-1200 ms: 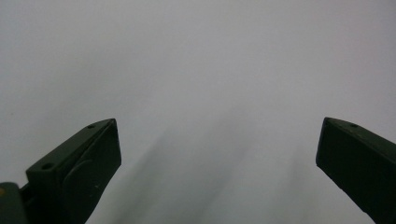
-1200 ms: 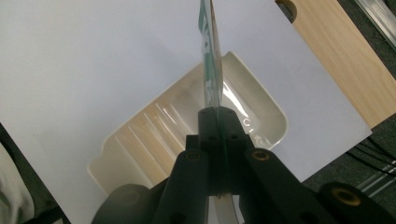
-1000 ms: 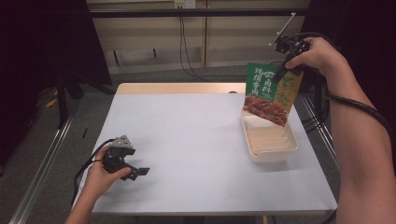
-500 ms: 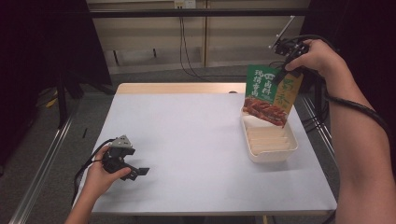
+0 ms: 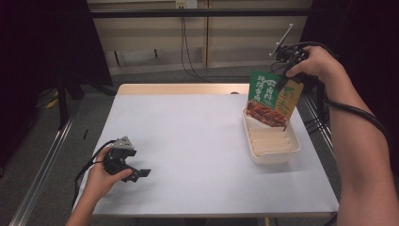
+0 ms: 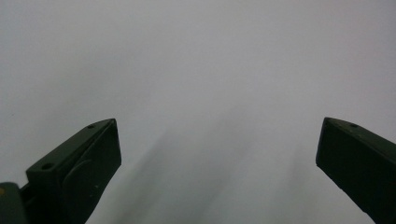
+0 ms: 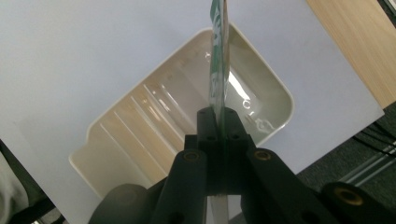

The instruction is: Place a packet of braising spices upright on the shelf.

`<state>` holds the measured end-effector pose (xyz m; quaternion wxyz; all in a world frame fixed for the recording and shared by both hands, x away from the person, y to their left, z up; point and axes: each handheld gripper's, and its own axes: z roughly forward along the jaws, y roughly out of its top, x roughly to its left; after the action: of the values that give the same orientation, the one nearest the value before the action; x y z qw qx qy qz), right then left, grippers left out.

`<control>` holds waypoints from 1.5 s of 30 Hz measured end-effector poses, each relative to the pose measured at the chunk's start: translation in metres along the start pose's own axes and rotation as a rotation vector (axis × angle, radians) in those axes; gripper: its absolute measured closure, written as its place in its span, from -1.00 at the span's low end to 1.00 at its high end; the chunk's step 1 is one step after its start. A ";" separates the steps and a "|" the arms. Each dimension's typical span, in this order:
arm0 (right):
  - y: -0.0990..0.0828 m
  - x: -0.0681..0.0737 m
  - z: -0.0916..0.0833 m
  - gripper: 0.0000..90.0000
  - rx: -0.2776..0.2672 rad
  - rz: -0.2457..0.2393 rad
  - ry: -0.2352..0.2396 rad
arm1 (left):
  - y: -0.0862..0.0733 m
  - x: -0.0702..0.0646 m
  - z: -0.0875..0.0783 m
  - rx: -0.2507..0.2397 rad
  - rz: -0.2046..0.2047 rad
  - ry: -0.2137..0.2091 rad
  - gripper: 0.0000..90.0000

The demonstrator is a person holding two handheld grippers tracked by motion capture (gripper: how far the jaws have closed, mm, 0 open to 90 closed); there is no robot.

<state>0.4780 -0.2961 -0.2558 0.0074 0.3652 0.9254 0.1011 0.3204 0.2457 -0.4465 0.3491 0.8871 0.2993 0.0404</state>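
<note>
A: High view. Right gripper: jaws clamped on the top edge of a flat green and yellow printed food packet, which hangs below them, its lower edge over the far end of a cream ribbed plastic tray. Left gripper: well apart from the packet, low over the pale grey table, jaws spread, nothing in them.

B: Left gripper view?

A: Two black jaws wide apart, bare table between. No hazard entered.

B: Right gripper view?

A: Right gripper pinches the packet edge-on on a thin margin; the tray lies beneath.

B: Risks?

A: Likely the thin grip slipping, so the packet swings or drops askew; or its lower edge catching the tray's rim or ribs and standing propped instead of lying flat.
</note>
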 end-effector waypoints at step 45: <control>0.015 0.004 0.001 0.59 0.042 0.040 -0.057 | 0.001 -0.002 0.000 0.006 0.004 0.006 -1.00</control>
<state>0.4847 -0.2825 -0.2537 0.0240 0.3866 0.9191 0.0714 0.3193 0.2448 -0.4457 0.3453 0.8886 0.2988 0.0430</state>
